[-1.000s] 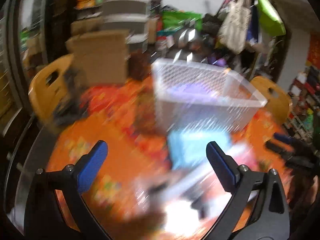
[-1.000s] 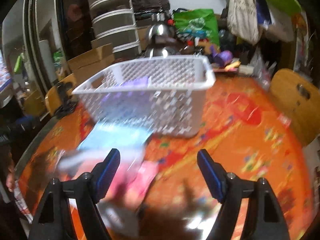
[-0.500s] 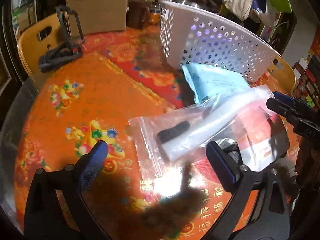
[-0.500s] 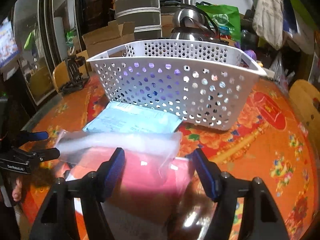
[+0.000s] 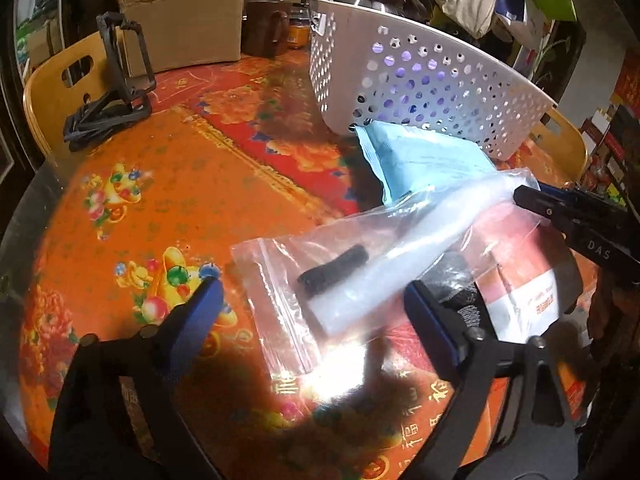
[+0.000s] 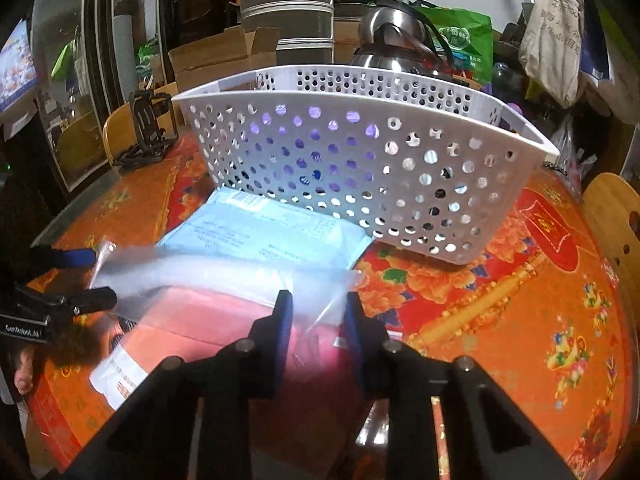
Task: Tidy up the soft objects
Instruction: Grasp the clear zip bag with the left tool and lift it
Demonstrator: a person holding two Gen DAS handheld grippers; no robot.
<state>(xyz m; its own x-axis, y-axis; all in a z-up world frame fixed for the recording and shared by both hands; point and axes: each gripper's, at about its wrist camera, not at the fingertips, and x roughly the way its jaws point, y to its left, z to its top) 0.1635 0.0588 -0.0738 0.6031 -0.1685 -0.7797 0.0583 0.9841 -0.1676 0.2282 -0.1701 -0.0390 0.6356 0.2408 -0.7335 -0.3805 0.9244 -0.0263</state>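
A clear zip bag holding a white roll and a black piece lies on the orange tablecloth, over a red-and-white packet and beside a light blue packet. A white perforated basket stands behind them. My left gripper is open, its jaws on either side of the bag's near end. My right gripper has its jaws narrowed around the clear bag's corner, above the red packet; the blue packet and basket lie beyond.
A black folding stand and a cardboard box sit at the table's far left. Wooden chairs ring the table. A kettle and cluttered bags stand behind the basket.
Both grippers dropped low towards the packets. My right gripper's jaws have closed in from wide open around the clear bag's corner. The left jaws stayed wide open.
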